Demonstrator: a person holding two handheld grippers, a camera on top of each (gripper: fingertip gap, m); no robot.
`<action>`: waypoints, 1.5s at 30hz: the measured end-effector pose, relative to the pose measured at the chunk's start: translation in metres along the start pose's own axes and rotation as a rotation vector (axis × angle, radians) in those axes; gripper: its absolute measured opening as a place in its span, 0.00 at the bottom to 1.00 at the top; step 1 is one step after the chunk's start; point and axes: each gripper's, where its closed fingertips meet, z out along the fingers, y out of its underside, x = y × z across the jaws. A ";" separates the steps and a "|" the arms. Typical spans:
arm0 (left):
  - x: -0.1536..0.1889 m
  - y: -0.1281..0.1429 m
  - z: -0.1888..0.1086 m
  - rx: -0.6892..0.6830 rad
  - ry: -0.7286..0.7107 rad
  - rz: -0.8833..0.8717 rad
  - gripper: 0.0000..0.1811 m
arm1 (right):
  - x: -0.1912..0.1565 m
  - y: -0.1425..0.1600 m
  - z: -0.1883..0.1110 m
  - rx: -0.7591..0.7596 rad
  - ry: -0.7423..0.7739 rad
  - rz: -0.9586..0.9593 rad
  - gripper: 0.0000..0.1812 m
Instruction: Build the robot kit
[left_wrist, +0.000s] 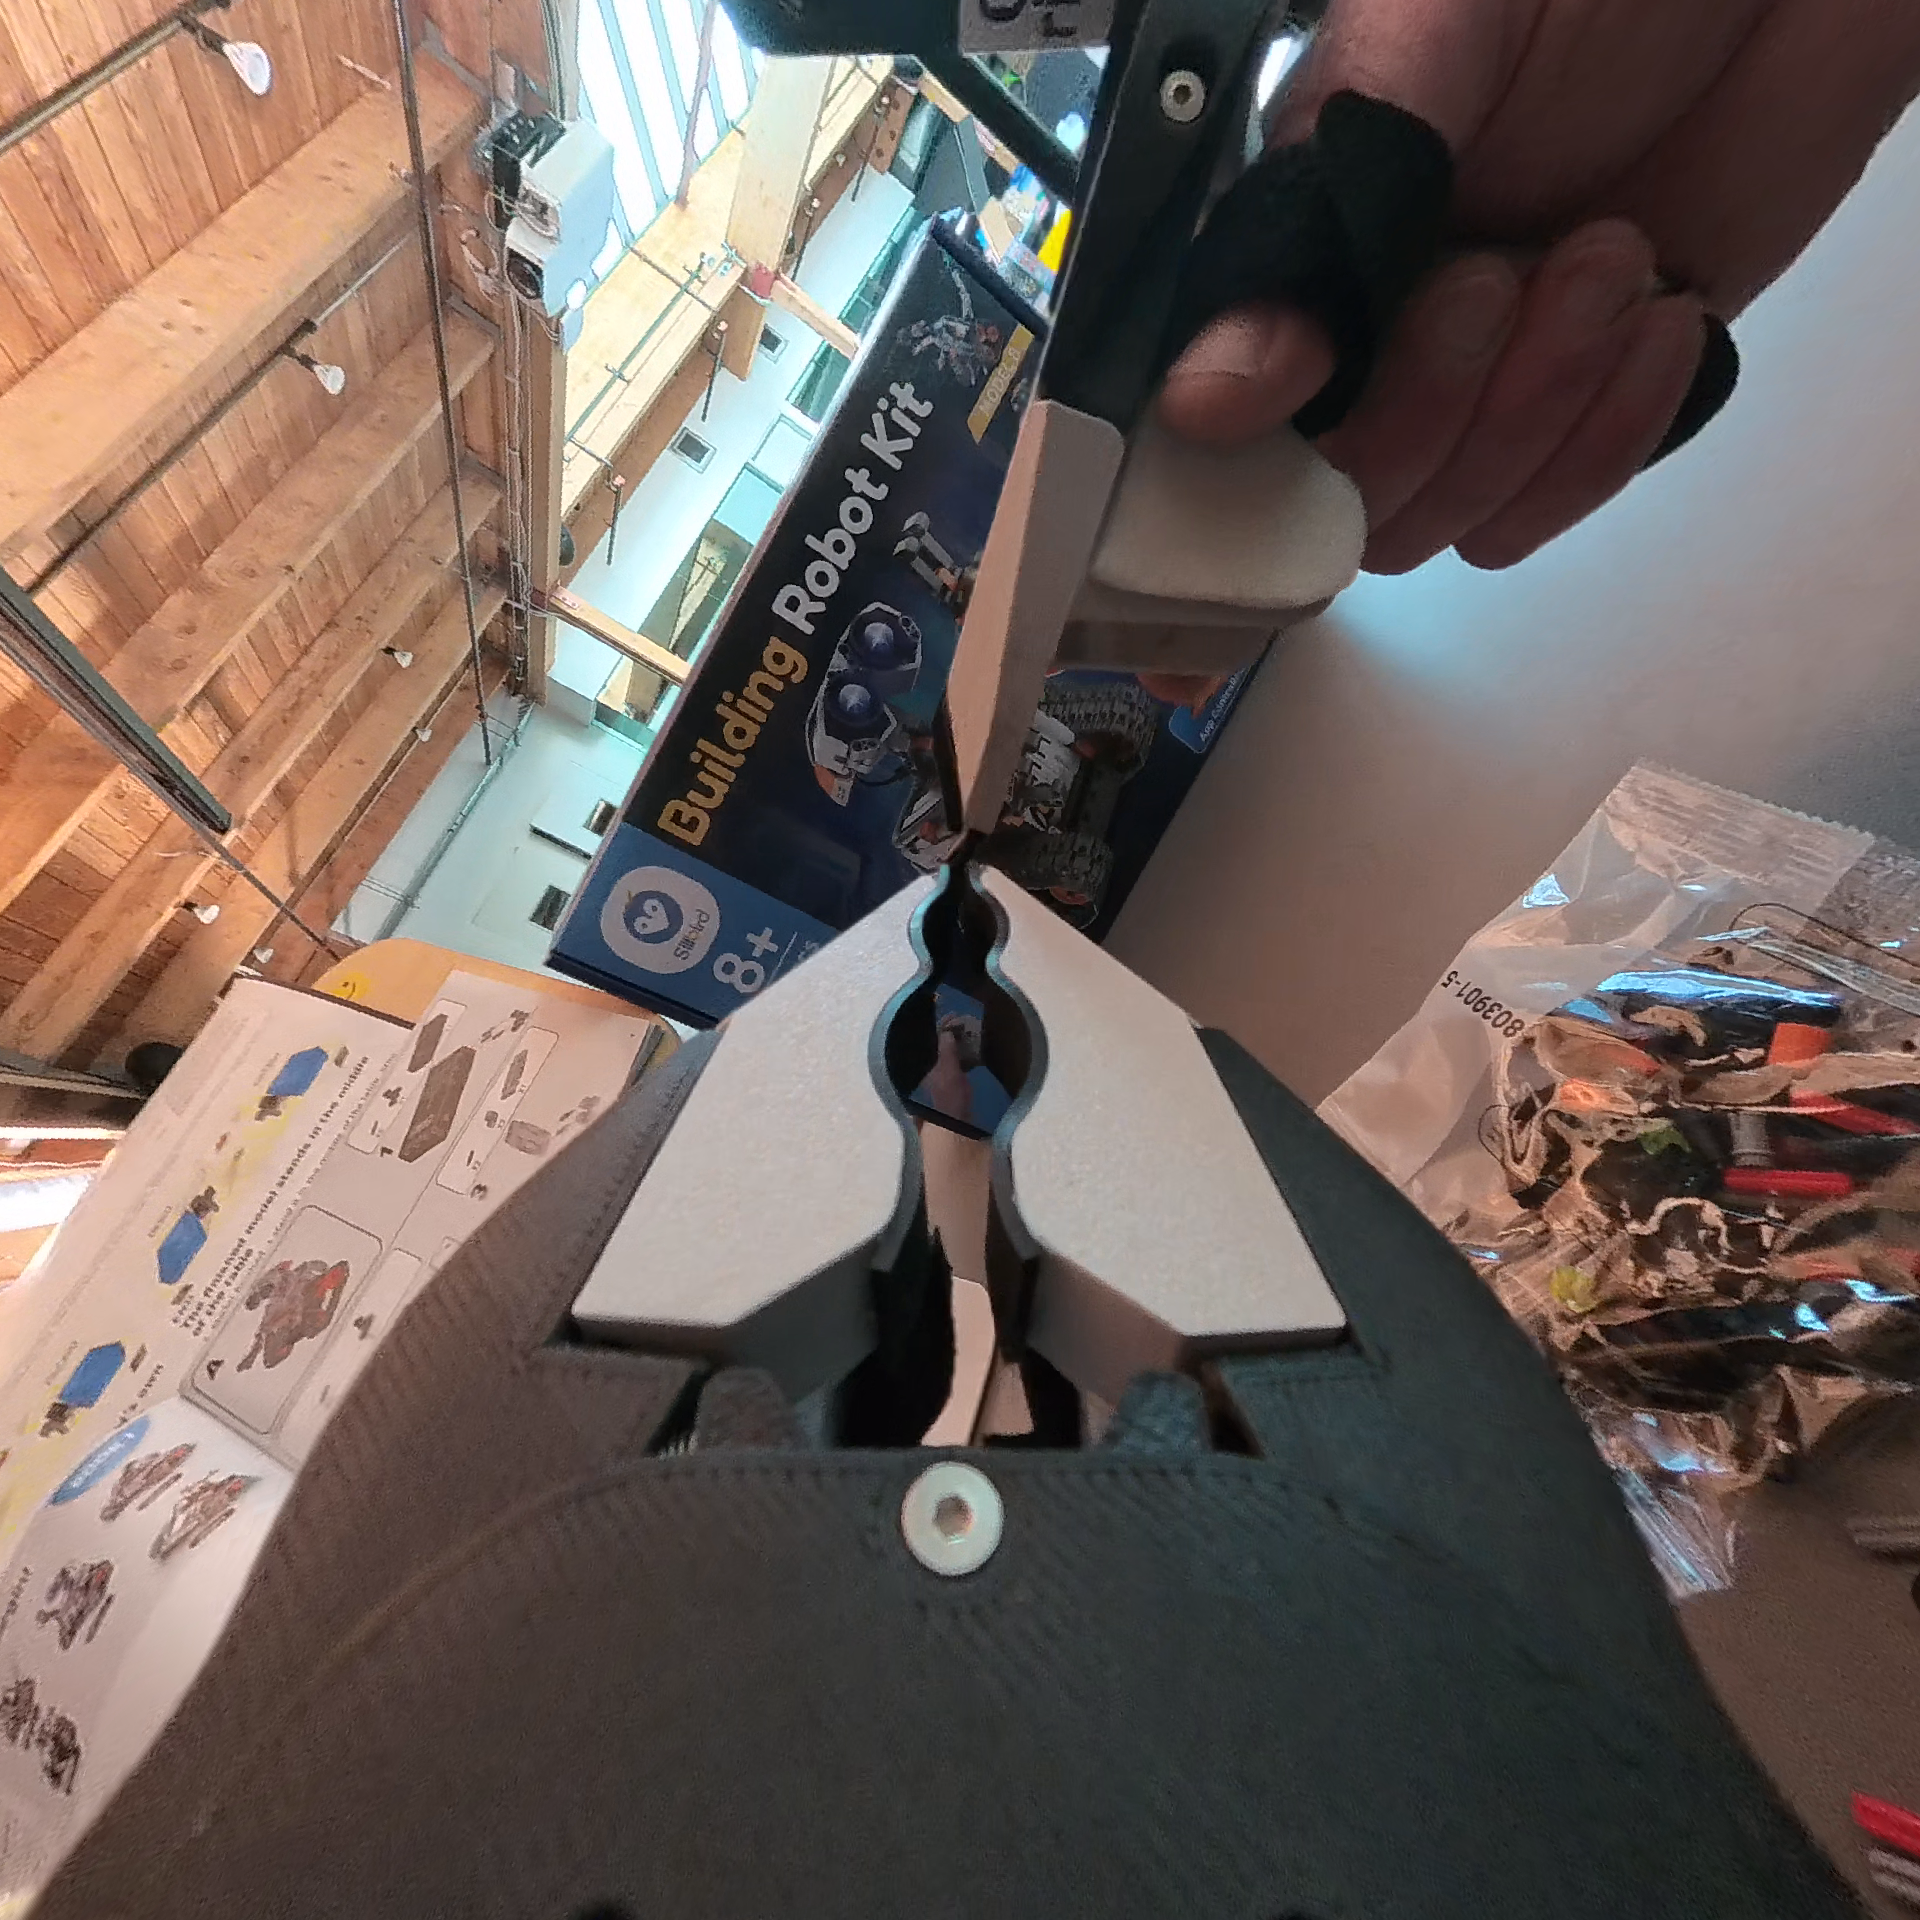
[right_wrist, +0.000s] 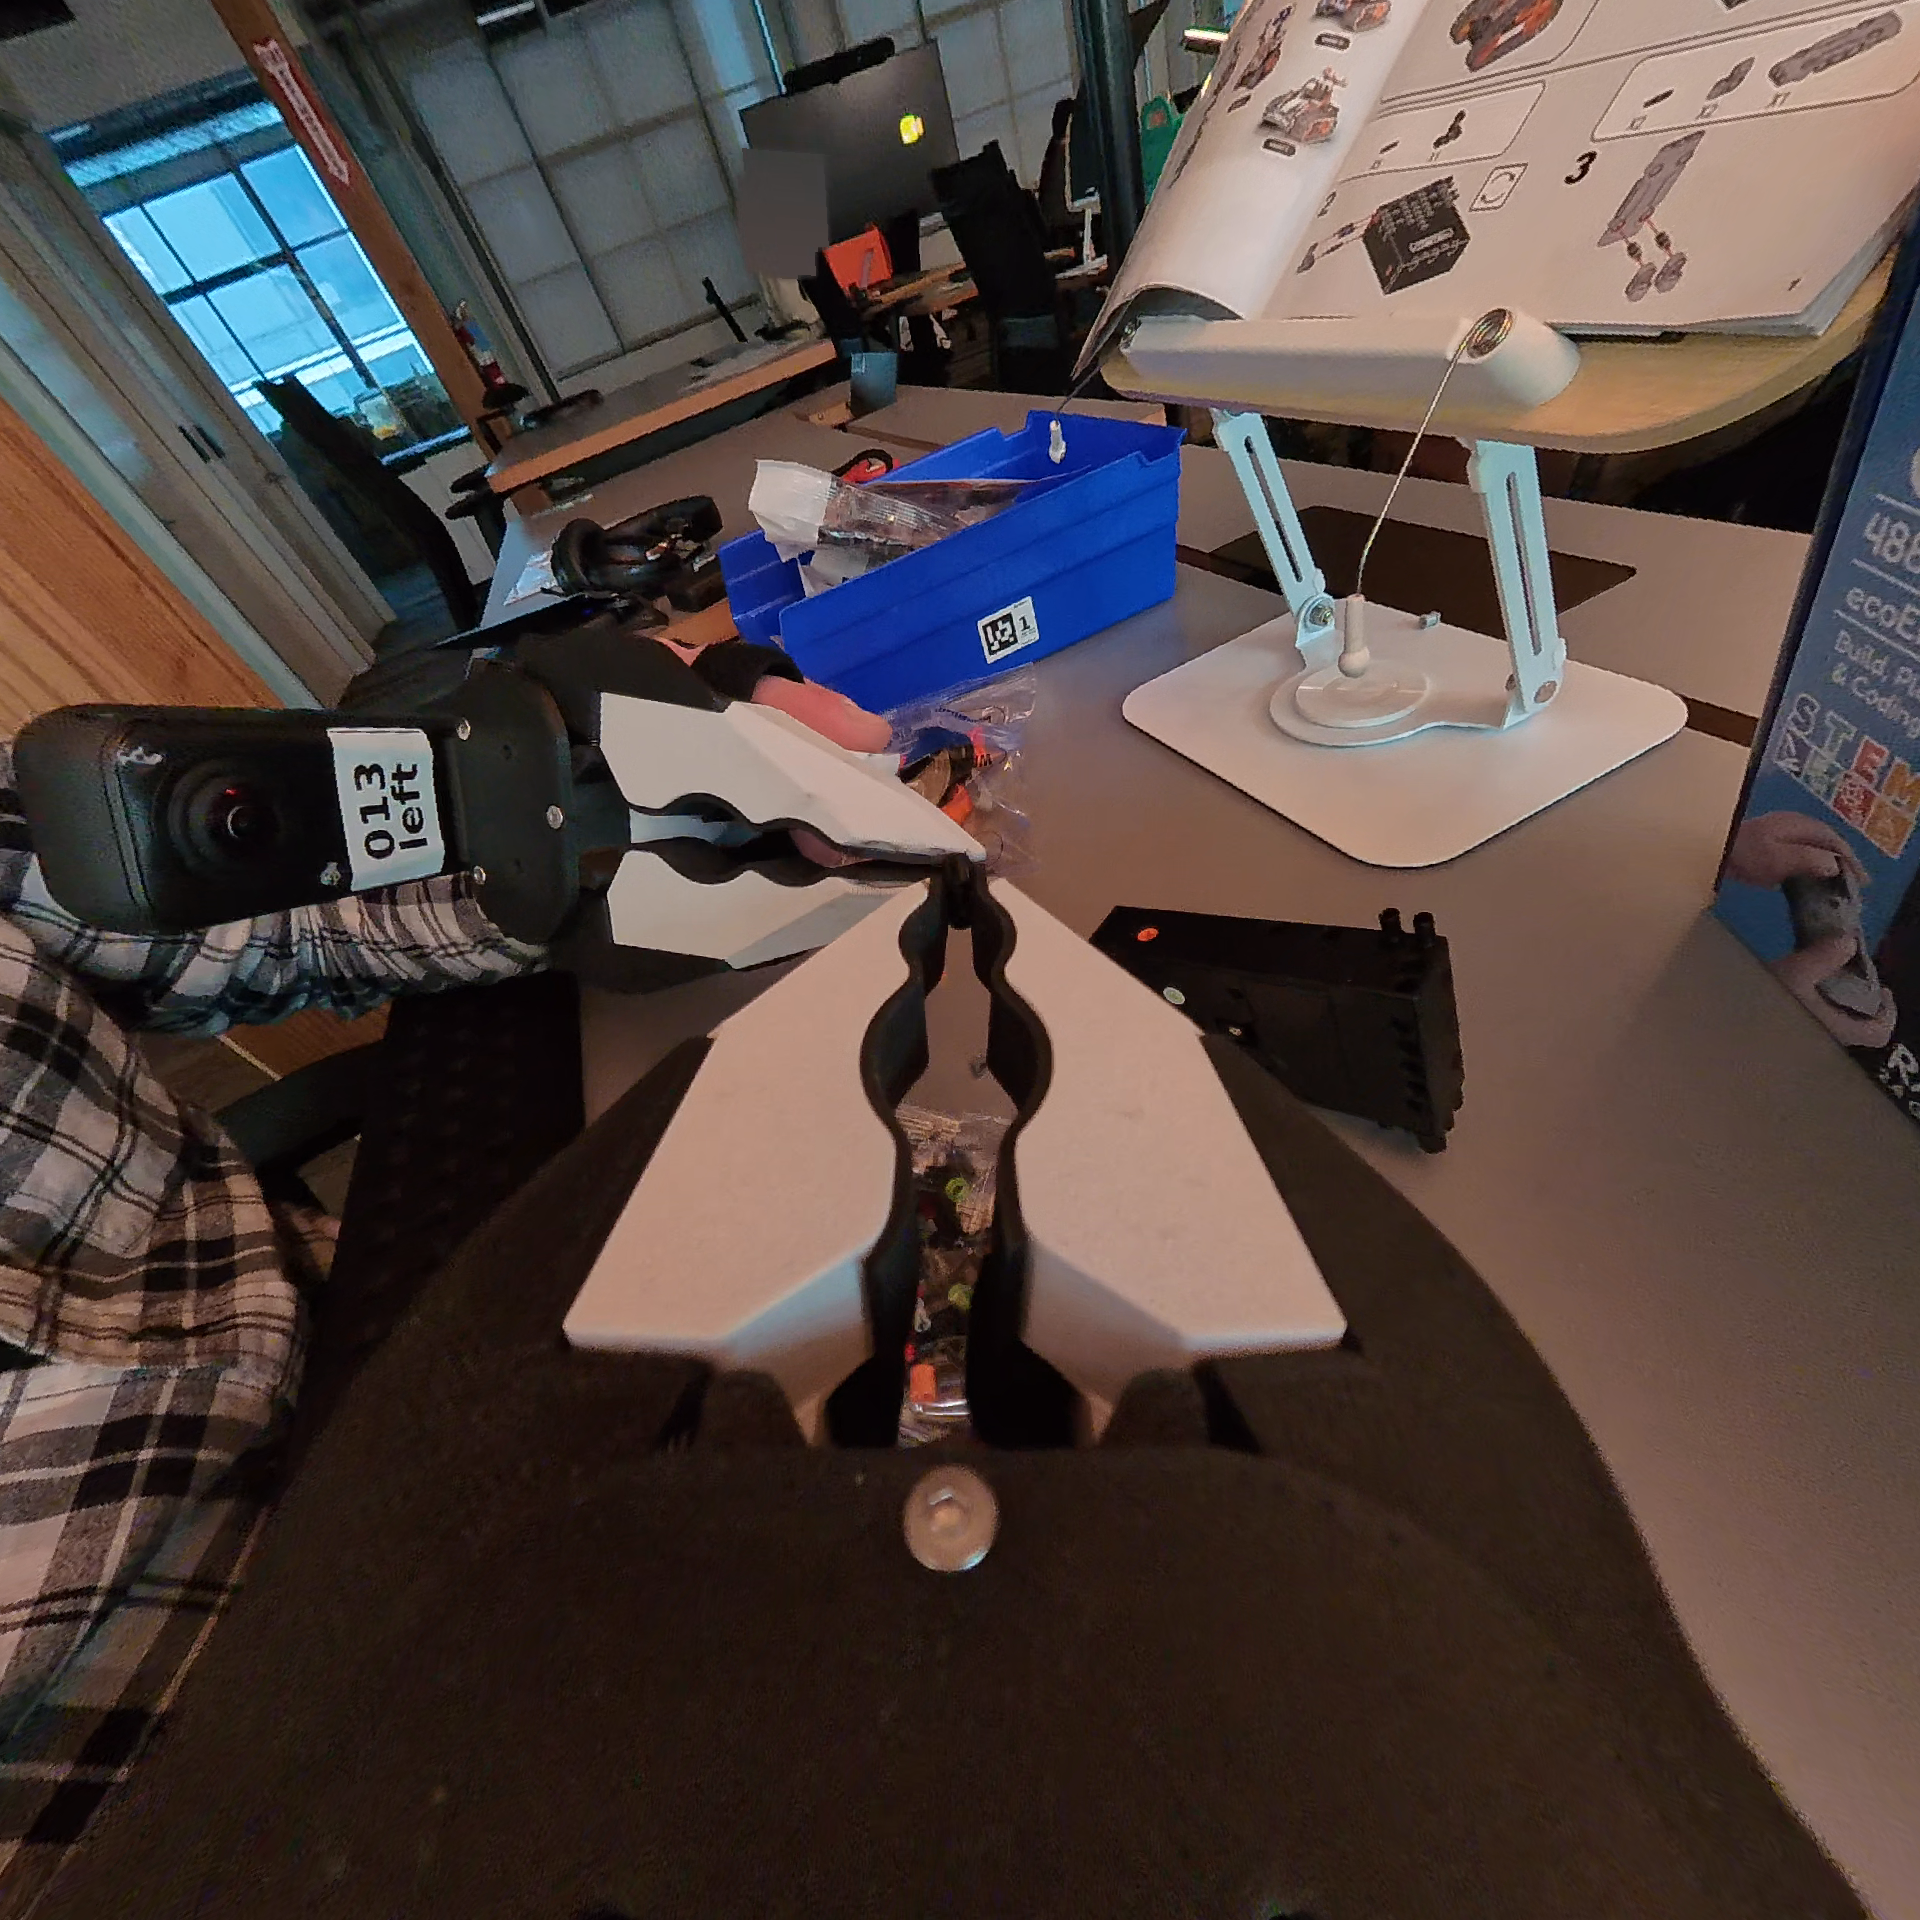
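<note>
My left gripper (left_wrist: 961, 868) and my right gripper (right_wrist: 961, 883) meet tip to tip above the grey table (right_wrist: 1558, 1299). Both have their jaws closed. A small black part (right_wrist: 958, 902) sits pinched at the right gripper's tips. The left gripper (right_wrist: 971, 854) comes in from the left and touches that spot; I cannot tell whether it also grips the part. In the left wrist view the right gripper (left_wrist: 966, 831) comes down from above, held by a hand (left_wrist: 1507, 312). A black block (right_wrist: 1299, 1018) lies on the table just right of the tips.
A blue bin (right_wrist: 966, 582) with bagged parts stands behind. A white stand (right_wrist: 1403, 717) holds an open instruction booklet (right_wrist: 1558, 156). The blue kit box (left_wrist: 790, 727) stands upright at the right. A clear bag of parts (left_wrist: 1662, 1122) lies nearby. A plaid sleeve (right_wrist: 156, 1039) is at the left. Both grippers' tips are close together, under 4 cm apart.
</note>
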 end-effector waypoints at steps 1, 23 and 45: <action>0.000 0.000 0.000 0.001 -0.002 -0.009 0.00 | 0.000 0.000 0.000 0.002 0.005 -0.006 0.01; 0.002 -0.003 0.002 0.005 -0.023 0.015 0.00 | 0.004 0.002 -0.001 -0.021 0.043 0.006 0.05; 0.042 0.131 0.021 -0.484 0.347 -0.510 0.29 | 0.098 0.029 0.017 -0.487 0.359 -0.492 0.01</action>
